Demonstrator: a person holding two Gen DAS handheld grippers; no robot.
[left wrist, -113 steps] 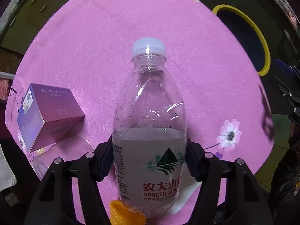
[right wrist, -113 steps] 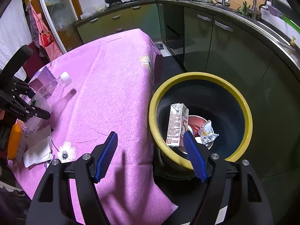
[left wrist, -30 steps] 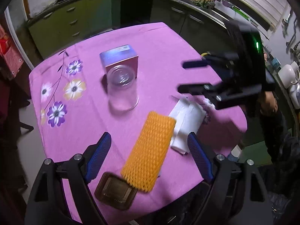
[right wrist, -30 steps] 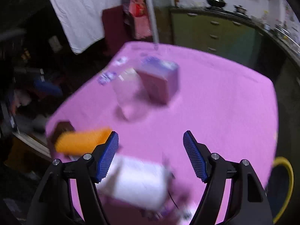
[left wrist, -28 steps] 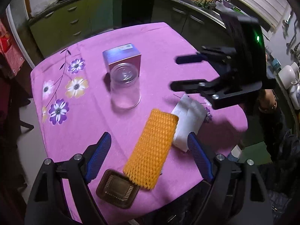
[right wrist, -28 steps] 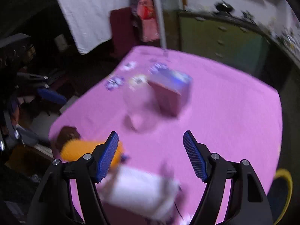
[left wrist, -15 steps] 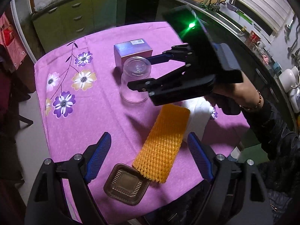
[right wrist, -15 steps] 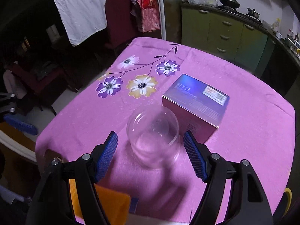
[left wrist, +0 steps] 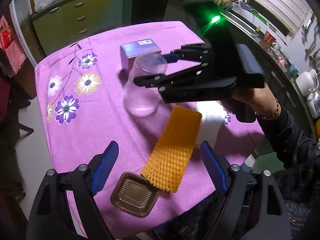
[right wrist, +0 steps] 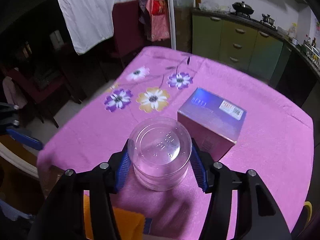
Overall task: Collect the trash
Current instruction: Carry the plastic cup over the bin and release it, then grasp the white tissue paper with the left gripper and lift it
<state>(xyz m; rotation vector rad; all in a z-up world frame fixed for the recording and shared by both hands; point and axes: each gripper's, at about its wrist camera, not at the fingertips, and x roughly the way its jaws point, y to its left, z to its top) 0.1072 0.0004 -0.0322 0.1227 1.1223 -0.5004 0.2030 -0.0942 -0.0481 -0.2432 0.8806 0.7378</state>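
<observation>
Clear plastic cup (right wrist: 160, 152) stands upside-down beside purple box (right wrist: 212, 120).

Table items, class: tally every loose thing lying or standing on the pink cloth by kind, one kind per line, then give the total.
Clear plastic cup, upside down: 1
Purple box: 1
Orange foam net: 1
Brown plastic tray: 1
White paper: 1
Total: 5

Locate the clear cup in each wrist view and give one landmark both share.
Left wrist: clear cup upper centre, right gripper around it.
Right wrist: cup bottom centre, between the pads.
Shared landmark: purple box beside the cup.
</observation>
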